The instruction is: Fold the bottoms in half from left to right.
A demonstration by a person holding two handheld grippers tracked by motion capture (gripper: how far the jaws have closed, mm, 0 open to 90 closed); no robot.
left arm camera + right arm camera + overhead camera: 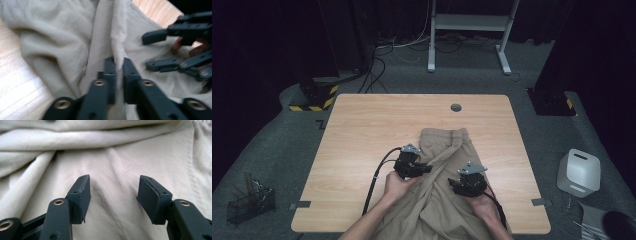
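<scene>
Wooden table (362, 130), white box (579, 172) on floor, wire basket (250, 202), desk frame (469, 22)

1. Plain beige trousers (447, 165), without any pattern.
2. Light wood-grain surface (362, 130).
3. Black left claw (119, 72) and black right claw (113, 195), brass-coloured screws.
4. Yellow-and-black striped block (314, 97) on grey floor (282, 145).

Trousers (447, 165) spread on the counter (362, 135) toward its near edge, waistband at the far end, left gripper (428, 169) on the cloth's left part, right gripper (453, 185) on its right, box (578, 172) on the floor to the right
</scene>
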